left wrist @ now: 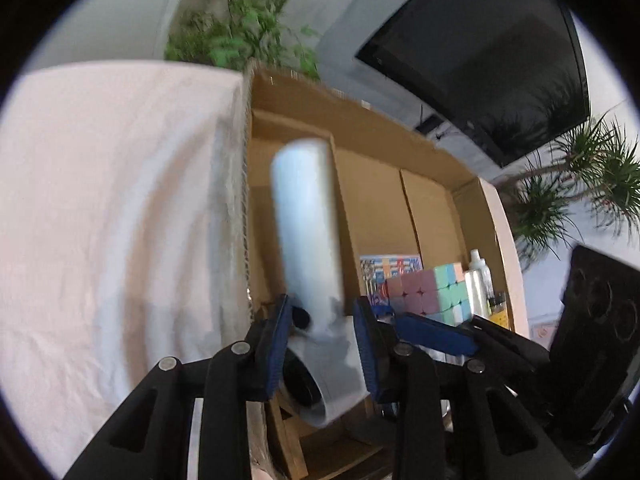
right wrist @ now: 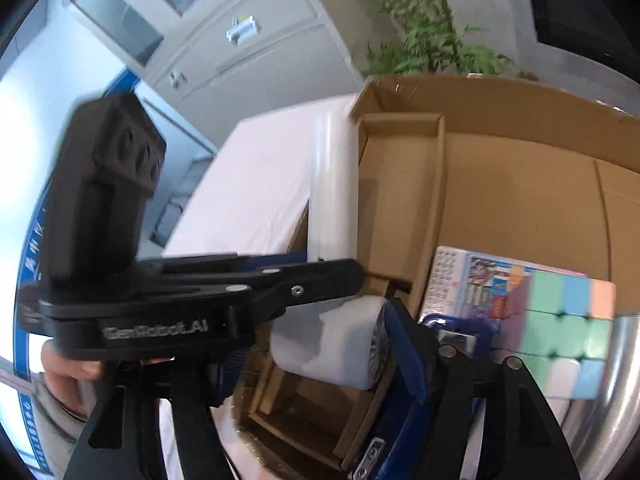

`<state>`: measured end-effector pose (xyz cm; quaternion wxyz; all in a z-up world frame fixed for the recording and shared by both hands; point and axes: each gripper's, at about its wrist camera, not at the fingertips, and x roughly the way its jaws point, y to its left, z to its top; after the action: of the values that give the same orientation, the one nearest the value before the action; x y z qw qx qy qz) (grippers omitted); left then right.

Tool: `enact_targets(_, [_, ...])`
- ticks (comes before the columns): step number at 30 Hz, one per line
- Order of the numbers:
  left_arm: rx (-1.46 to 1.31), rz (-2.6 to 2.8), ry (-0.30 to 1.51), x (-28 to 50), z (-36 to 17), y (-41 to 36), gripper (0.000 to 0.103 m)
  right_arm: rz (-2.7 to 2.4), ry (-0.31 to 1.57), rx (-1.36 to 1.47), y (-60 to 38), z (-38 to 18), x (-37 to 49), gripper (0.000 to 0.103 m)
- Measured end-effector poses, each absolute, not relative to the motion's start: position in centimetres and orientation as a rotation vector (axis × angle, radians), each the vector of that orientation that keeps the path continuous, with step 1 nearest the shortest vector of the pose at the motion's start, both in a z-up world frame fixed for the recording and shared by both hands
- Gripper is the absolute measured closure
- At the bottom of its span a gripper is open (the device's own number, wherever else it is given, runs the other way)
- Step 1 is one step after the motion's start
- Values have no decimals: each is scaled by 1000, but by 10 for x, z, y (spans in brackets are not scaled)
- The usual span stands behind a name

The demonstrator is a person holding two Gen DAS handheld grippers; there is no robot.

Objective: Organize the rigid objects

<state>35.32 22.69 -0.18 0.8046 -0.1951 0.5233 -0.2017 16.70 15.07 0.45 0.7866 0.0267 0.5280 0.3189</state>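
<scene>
My left gripper (left wrist: 323,320) is shut on a white roll of film (left wrist: 308,224) near its lower end; the roll stands tilted over the left compartment of an open cardboard box (left wrist: 400,152). The same roll (right wrist: 334,184) rises past the left gripper's body (right wrist: 192,292) in the right wrist view, with its end (right wrist: 332,344) beside my right gripper's blue pad (right wrist: 408,352). The right gripper's other finger is hidden behind the left gripper, so its state is unclear. A pastel puzzle cube (left wrist: 430,294) (right wrist: 568,328) sits in the box.
A colourful flat pack (left wrist: 390,270) (right wrist: 472,280) leans behind the cube, and clear bottles (left wrist: 480,280) stand at the box's right wall. A white cloth (left wrist: 112,216) covers the table left of the box. A dark monitor (left wrist: 488,60) and plants (left wrist: 240,28) are behind.
</scene>
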Motion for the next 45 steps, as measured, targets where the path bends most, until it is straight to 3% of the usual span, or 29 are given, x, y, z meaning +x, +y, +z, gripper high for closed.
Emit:
enact_targets(2, [-374, -413, 1035, 339, 16, 227, 60, 701, 1093, 46, 140, 21, 141, 5])
enact_targets(4, [-355, -393, 983, 331, 27, 227, 46, 708, 1055, -11, 138, 28, 129, 1])
enact_targets(5, [-355, -388, 974, 325, 29, 227, 46, 711, 1043, -57, 141, 28, 124, 1])
enact_targets(7, [-372, -389, 988, 319, 27, 227, 46, 711, 1047, -116, 144, 24, 121, 12])
enact_targets(9, [-388, -378, 987, 316, 22, 229, 46, 710, 1094, -168, 154, 7, 128, 43])
enact_targets(11, [-417, -358, 991, 316, 18, 233, 46, 689, 1112, -221, 161, -8, 130, 59])
enact_targets(17, [-423, -355, 947, 308, 19, 240, 46, 695, 1088, -201, 164, -8, 136, 66])
enact_targets(20, [-389, -310, 831, 286, 35, 236, 46, 711, 1110, -156, 161, -5, 137, 63])
enact_targets(21, [-354, -273, 793, 276, 41, 233, 45, 716, 1096, -163, 158, -1, 131, 47])
enact_targets(22, [-298, -207, 740, 260, 49, 228, 39, 716, 1066, -178, 152, 5, 119, 35])
enact_targets(23, [-264, -160, 699, 248, 53, 224, 27, 704, 1014, -191, 139, 15, 105, 13])
enact_targets(24, [-217, -81, 618, 222, 60, 215, 20, 684, 954, -200, 125, 24, 89, 3])
enact_targets(25, [-193, -36, 574, 206, 64, 208, 16, 638, 880, -210, 102, 34, 66, 0])
enact_targets(30, [-64, 95, 489, 122, 66, 139, 11, 362, 699, -254, 17, 39, -15, 0])
enact_targets(36, [-103, 39, 552, 86, 49, 65, 11, 208, 692, -203, -55, 36, -59, 1])
enact_targets(45, [-64, 91, 499, 49, 73, 11, 11, 217, 641, -174, -106, 57, -105, 1])
